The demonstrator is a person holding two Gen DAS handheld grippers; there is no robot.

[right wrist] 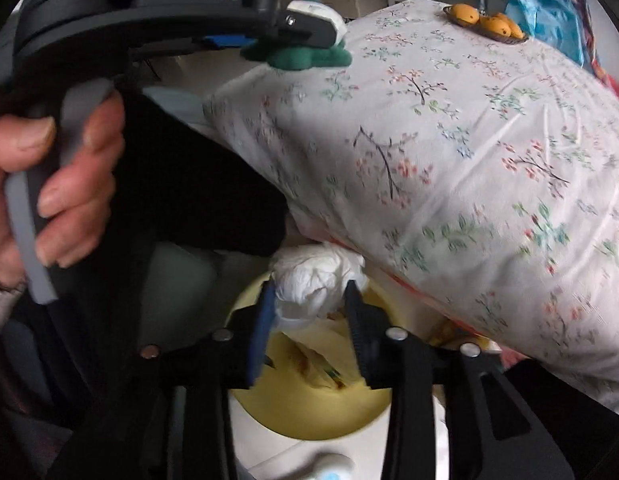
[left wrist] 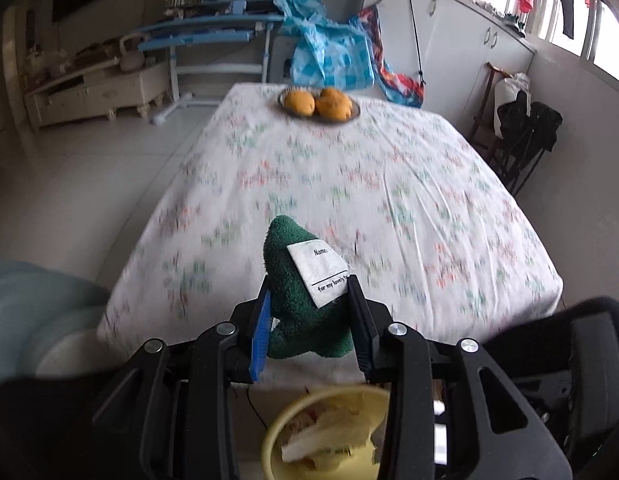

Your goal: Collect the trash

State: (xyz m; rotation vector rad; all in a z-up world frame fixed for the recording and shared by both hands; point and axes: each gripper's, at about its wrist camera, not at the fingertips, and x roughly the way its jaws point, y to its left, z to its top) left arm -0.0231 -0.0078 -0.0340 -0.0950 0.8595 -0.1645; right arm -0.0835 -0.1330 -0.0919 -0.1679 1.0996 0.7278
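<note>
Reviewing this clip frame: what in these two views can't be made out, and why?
- Bin contents: the yellow bin in the left wrist view is blurred and half covered by gripper arms.
- Label on the green towel: its last line is cut off by the left gripper finger.
- Right wrist view: what the white wad in the right gripper is; crumpled and blurred.

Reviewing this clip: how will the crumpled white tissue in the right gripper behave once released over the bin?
The crumpled white tissue looks light and soft, so it probably drops slowly. Wrinkled folds may cling to the right gripper pads. The yellow bin sits directly beneath.
</note>
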